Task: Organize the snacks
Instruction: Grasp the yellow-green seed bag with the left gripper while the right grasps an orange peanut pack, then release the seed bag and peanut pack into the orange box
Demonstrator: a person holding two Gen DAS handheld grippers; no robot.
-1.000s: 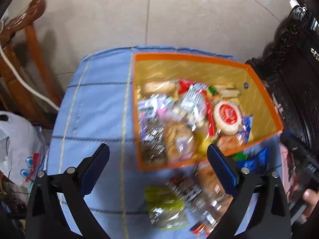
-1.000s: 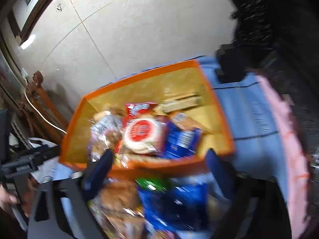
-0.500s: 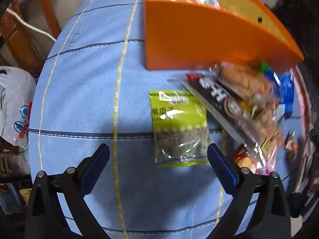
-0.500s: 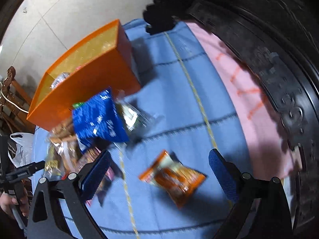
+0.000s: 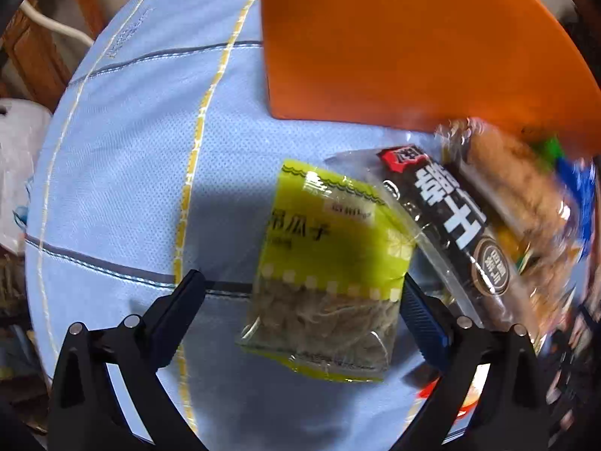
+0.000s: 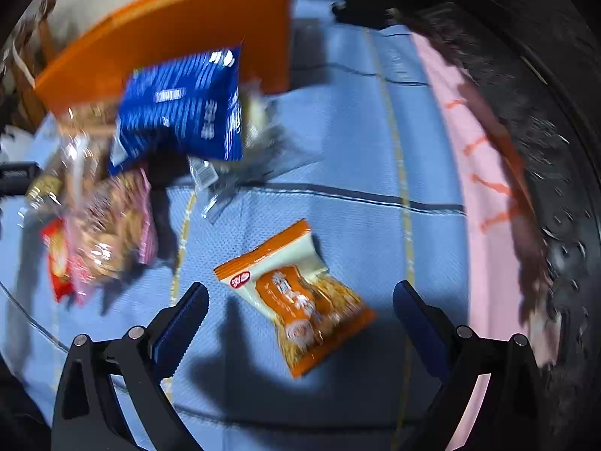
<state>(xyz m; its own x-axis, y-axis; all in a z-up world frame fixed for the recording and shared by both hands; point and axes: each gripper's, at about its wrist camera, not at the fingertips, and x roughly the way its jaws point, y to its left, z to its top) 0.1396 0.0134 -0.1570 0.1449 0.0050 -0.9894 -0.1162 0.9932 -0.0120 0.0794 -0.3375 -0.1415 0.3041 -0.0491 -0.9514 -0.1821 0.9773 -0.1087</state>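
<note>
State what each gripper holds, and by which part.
Nothing. The left gripper stands open around the yellow-green packet; the right gripper stands open over the orange packet.

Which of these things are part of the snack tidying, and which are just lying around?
Part of the job:
- orange box
- yellow-green seed packet, between the open left gripper fingers
- orange snack packet, in front of the open right gripper
- blue packet
- black-labelled packet

Just lying about:
- blue tablecloth
- pink cloth
- white plastic bag
</note>
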